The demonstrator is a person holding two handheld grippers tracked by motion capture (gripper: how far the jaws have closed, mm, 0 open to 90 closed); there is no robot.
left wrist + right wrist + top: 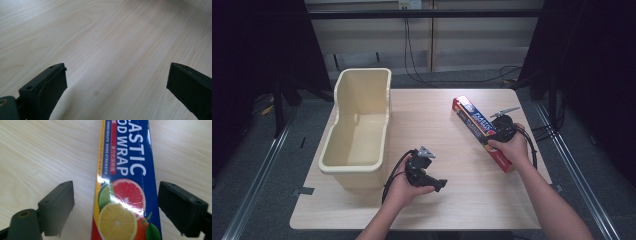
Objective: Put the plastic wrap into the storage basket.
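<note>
The pale wooden bench (452, 195) is carrying everything here, and the cream plastic tub (358, 127) is standing empty toward its nine o'clock side, its tall end at the far edge. The long box of plastic wrap (479, 130) is lying flat toward three o'clock, well apart from the tub, its long axis running from about eleven o'clock at the far end to five o'clock at the near end. The right tongs (501, 131) are hanging over the near half of that box, and in the right gripper view the box (125, 195) is running straight up toward twelve o'clock between the two jaws, so the jaws are straddling its narrow width rather than its length. The right tongs (116, 206) are standing released: a strip of bare wood is showing on the nine o'clock side between jaw and box, and the three o'clock jaw is sitting just beside the box edge without clearly pressing it. The left tongs (424, 167) are resting near the middle of the bench at about six o'clock, just beside the tub's near corner and well apart from the box. In the left gripper view the left tongs (116, 82) are gaping wide over bare wood. The right hand (512, 147) is clearly the nearer one, so the pinch across the box looks like its job.
</note>
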